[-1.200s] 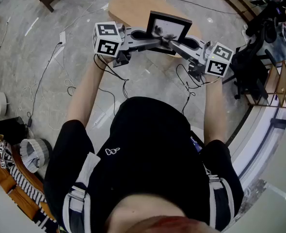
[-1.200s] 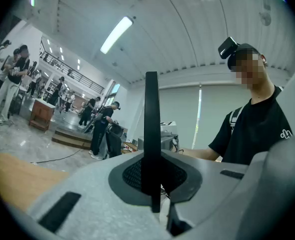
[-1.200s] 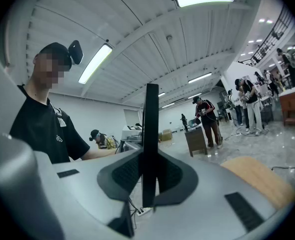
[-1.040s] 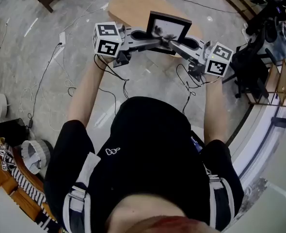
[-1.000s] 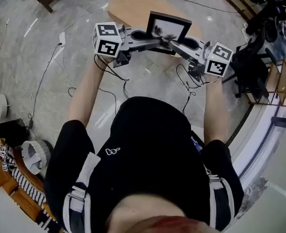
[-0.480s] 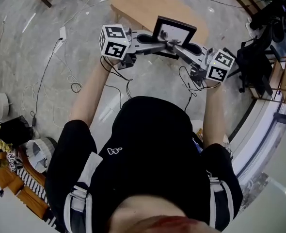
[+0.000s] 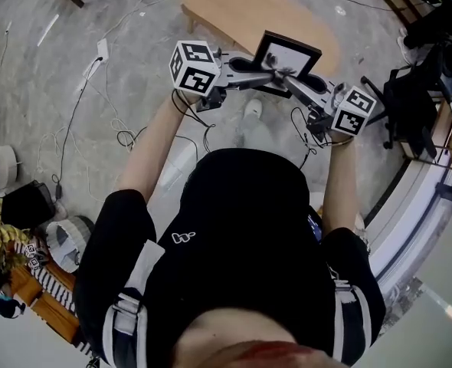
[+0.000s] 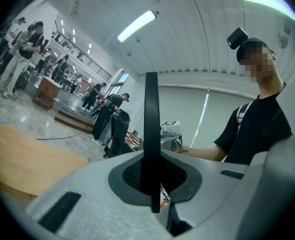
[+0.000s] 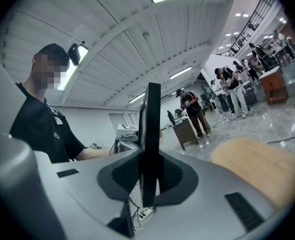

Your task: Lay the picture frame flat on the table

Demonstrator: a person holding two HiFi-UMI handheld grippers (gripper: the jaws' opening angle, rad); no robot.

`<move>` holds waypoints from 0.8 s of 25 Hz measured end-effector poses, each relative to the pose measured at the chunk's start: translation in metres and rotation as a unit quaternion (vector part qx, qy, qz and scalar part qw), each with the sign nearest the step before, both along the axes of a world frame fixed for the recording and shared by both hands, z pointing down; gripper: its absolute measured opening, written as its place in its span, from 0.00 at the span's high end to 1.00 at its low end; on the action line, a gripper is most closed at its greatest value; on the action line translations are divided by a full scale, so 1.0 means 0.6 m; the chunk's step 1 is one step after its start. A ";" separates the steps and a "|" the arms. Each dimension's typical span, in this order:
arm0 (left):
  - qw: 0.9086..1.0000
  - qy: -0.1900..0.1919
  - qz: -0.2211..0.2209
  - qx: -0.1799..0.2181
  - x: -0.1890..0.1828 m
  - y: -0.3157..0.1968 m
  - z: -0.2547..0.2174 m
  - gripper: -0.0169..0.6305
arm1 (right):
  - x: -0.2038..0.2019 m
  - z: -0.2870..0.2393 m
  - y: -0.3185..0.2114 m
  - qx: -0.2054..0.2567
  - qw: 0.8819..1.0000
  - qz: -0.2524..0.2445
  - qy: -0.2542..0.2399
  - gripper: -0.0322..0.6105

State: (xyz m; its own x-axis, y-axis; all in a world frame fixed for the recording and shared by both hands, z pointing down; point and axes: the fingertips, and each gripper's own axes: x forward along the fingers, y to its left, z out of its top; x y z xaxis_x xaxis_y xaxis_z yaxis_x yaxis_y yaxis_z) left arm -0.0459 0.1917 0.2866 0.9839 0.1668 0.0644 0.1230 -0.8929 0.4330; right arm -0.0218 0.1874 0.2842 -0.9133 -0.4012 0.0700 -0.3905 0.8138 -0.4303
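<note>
- Picture frame (image 7: 289,54): black border, pale picture face. It is being held up in the air on the person's side of the table (image 7: 241,2), and from the head view its top edge is overlapping the table's near rim. It is standing close to upright and is not lying down. In both gripper views it is showing edge-on as a thin dark vertical bar.
- Left gripper (image 7: 274,70): it is reaching toward the table's near edge. Its jaws are pressing together on the lower edge of the frame, with the dark pads hugging the bar on both sides in the left gripper view (image 8: 151,176).
- Right gripper (image 7: 289,76): it is coming in from the other side, just beside the left one. Its jaws are likewise clamping the frame's lower edge, with the bar sitting between the pads in the right gripper view (image 9: 148,176).
- Table: light wooden top, rounded end. It is lying beyond and below the frame in all views, and nothing is showing on the visible part.
- Floor (image 7: 96,90): grey and polished on the near side of the table, with loose cables (image 7: 122,138) trailing across it.
- Task status, as a judgement:
  - Done: the two-handed grip is secured and the frame is being brought up to the table.
  - Left: moving it out over the top, tipping it from upright to flat, lowering it until it is resting on the wood, and opening both pairs of jaws.
  - No contact between frame and table is showing.
</note>
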 end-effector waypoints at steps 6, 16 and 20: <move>1.000 -0.010 -0.023 -0.013 0.018 -0.117 0.031 0.95 | 0.018 0.032 -0.119 -0.009 1.000 -0.017 -0.007 0.85; 0.996 -0.041 -0.056 -0.053 0.067 -0.453 0.058 0.95 | 0.068 0.063 -0.457 -0.042 0.998 -0.043 -0.035 0.85; 0.994 -0.039 -0.061 -0.076 0.087 -0.536 0.062 0.95 | 0.087 0.066 -0.540 -0.053 0.997 -0.041 -0.036 0.85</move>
State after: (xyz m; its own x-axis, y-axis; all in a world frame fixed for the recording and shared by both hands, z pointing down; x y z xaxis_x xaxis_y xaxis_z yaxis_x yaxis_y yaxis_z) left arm 0.0062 -0.1298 0.3241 0.9905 0.0593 0.1244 -0.0222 -0.8223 0.5687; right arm 0.0305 -0.1364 0.3239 -0.9466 -0.3196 0.0420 -0.2907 0.7899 -0.5399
